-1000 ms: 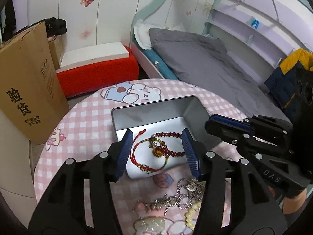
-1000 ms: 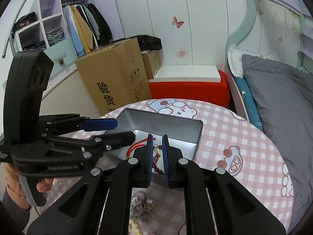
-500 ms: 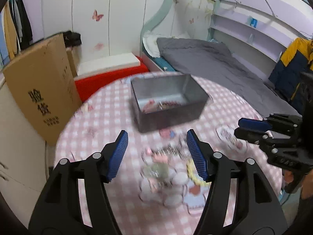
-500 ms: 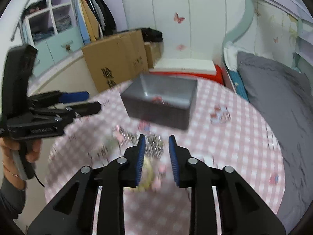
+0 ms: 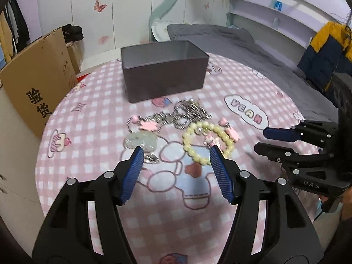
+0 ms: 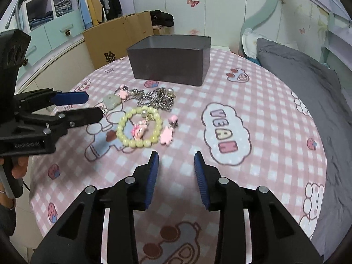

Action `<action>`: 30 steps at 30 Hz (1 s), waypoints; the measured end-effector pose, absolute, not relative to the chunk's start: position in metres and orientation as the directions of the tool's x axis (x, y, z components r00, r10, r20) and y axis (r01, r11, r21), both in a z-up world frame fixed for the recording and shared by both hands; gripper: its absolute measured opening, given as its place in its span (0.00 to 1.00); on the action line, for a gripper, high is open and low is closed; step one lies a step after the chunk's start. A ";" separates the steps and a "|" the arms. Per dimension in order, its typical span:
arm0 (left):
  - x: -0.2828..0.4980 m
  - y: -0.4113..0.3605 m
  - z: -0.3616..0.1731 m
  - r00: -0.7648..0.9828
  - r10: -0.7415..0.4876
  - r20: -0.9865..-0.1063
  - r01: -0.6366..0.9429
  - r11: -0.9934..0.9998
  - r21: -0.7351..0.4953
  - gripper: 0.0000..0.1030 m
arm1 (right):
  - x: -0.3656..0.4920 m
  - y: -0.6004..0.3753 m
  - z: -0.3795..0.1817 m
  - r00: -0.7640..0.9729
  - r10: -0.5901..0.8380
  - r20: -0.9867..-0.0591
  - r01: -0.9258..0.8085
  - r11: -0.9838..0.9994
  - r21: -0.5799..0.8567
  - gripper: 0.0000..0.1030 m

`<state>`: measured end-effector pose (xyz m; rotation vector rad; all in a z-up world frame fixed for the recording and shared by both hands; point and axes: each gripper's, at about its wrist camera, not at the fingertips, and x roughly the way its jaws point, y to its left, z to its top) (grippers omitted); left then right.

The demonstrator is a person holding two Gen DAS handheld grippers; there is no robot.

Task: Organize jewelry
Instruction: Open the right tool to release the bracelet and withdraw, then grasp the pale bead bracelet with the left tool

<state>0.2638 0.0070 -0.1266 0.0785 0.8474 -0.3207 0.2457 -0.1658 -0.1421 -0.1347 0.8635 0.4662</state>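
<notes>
A grey metal box [image 5: 164, 70] [image 6: 170, 58] stands at the far side of the round pink checked table; its inside is hidden. In front of it lies loose jewelry: a yellow bead bracelet [image 5: 208, 142] [image 6: 138, 129], silver chains [image 5: 187, 115] [image 6: 156, 100], a pale green pendant [image 5: 140, 140] [image 6: 111, 101] and pink charms [image 6: 167, 134]. My left gripper [image 5: 176, 171] is open and empty, near side of the jewelry. My right gripper [image 6: 176, 173] is open and empty, just near of the bracelet.
A cardboard carton [image 5: 33, 83] [image 6: 118, 37] stands beyond the table's left edge. A bed with grey bedding [image 5: 231, 41] [image 6: 308, 72] runs along the right. A wardrobe with clothes [image 6: 66, 11] is at the back left. The table [image 6: 253, 88] edge curves close on all sides.
Both grippers have pulled back from over the box and dropped lower, toward the near side of the table. The right gripper has opened from nearly shut.
</notes>
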 end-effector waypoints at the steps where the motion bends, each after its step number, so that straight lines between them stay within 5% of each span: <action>1: 0.264 0.005 -0.128 0.614 -0.247 -0.750 0.308 0.950 -0.061 0.60 | 0.245 -0.167 -0.143 0.556 0.341 -0.758 -0.447 0.891 0.073 0.31; 6: 0.276 -0.003 -0.139 0.598 -0.218 -0.771 0.283 0.958 -0.052 0.56 | 0.243 -0.167 -0.146 0.559 0.337 -0.758 -0.454 0.889 0.061 0.32; 15: 0.288 -0.017 -0.157 0.568 -0.184 -0.803 0.307 0.952 -0.001 0.32 | 0.248 -0.160 -0.153 0.551 0.342 -0.761 -0.486 0.873 0.040 0.33; 18: 0.291 -0.018 -0.156 0.568 -0.208 -0.796 0.327 0.945 -0.014 0.13 | 0.253 -0.156 -0.153 0.544 0.342 -0.766 -0.496 0.868 0.035 0.33; 20: 0.292 -0.016 -0.154 0.558 -0.243 -0.793 0.341 0.939 -0.048 0.10 | 0.256 -0.152 -0.152 0.548 0.341 -0.764 -0.499 0.866 0.029 0.35; 30: 0.292 -0.003 -0.132 0.539 -0.407 -0.738 0.388 0.897 -0.212 0.09 | 0.273 -0.133 -0.156 0.557 0.291 -0.778 -0.503 0.863 -0.038 0.37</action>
